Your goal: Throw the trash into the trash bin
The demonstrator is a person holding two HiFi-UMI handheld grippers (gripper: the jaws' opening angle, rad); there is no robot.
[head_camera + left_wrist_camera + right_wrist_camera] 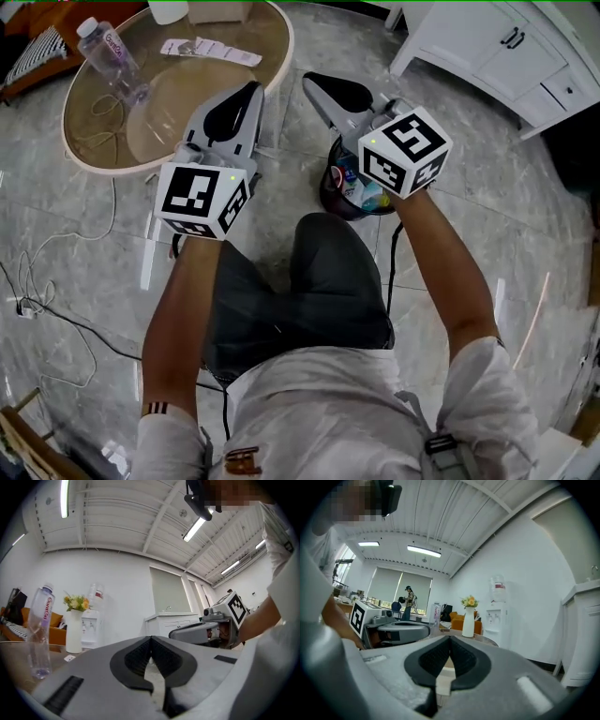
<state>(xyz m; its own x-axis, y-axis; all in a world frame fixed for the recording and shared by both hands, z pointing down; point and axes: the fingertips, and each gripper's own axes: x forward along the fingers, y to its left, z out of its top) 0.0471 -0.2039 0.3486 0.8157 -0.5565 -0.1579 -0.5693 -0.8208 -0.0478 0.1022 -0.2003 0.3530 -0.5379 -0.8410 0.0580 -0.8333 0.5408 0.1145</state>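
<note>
Left tool [251, 91]: jaws closed tip to tip, nothing between them, held at the near rim of the round table [187, 84], which carries a bottle [108, 52]. Right tool [317, 84]: jaws closed, empty. Trash bin [328, 185] stands on the floor beneath it, trash [361, 194] inside.

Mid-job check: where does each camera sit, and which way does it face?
Head view: on the person's head, facing steeply down at the floor, trash bin and round table; both forearms, legs, left gripper and right gripper show.
Left gripper view: on the left gripper, facing level along its shut jaws toward bottle and vase; right gripper and forearm show at right.
Right gripper view: on the right gripper, level along its shut jaws; left gripper shows at left.
Shared: both gripper views see the vase and water dispenser.
</note>
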